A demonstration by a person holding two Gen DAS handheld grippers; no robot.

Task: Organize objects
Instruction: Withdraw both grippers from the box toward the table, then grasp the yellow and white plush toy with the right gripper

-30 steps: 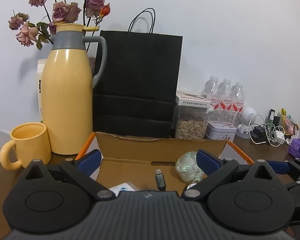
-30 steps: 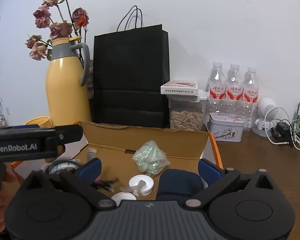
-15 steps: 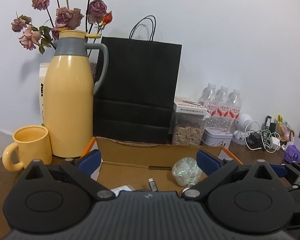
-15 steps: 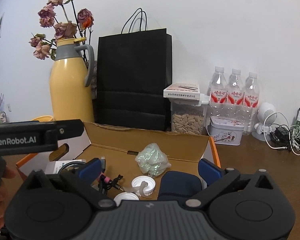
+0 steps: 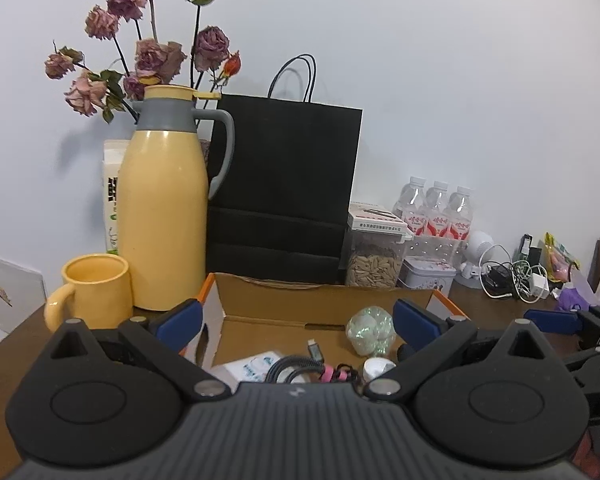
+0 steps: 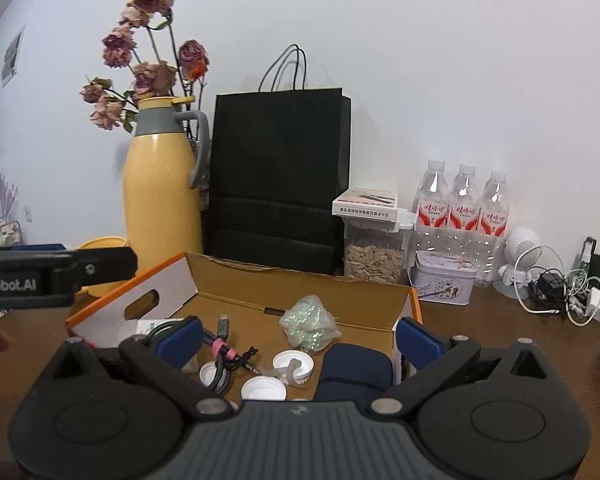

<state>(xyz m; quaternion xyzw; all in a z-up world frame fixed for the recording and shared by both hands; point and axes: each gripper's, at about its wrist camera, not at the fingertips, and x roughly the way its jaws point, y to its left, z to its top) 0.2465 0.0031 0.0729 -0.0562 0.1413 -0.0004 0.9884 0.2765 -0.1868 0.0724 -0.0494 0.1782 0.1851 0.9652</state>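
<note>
**Both grippers spread over the open cardboard box**

Left wrist view: left gripper (image 5: 298, 318) held with blue pads wide apart, nothing between them, poised over the near edge of the cardboard box (image 5: 324, 300). Inside the box — a crumpled iridescent plastic bag (image 5: 370, 330) toward the right, a braided cable (image 5: 296, 366) with its plug tip pointing up, a pink band on the cable, a white packet (image 5: 252, 366) at the near left, a white cap (image 5: 376, 368) near the right pad. Behind the box, a black paper bag (image 5: 284, 196) upright against the wall. To the left, a yellow thermos jug (image 5: 162, 216) with dried roses (image 5: 148, 56) behind it, and a yellow mug (image 5: 94, 298) just beside the jug on the wooden counter (image 5: 8, 360). To the right, a jar of seeds (image 5: 374, 268), a small tin (image 5: 428, 280), three water bottles (image 5: 438, 212), tangled chargers (image 5: 516, 280). At the far right edge, the other gripper's blue pad.

Right wrist view: right gripper (image 6: 300, 338) likewise fully spread, gripping nothing, hovering above the box (image 6: 300, 284). Between the pads and below — a dark blue pouch (image 6: 356, 366), white caps (image 6: 292, 364), the cable (image 6: 222, 350) coiled at the left, the plastic bag (image 6: 310, 324) near the middle of the box floor. At the left edge, the left gripper's black body with white lettering.
</note>
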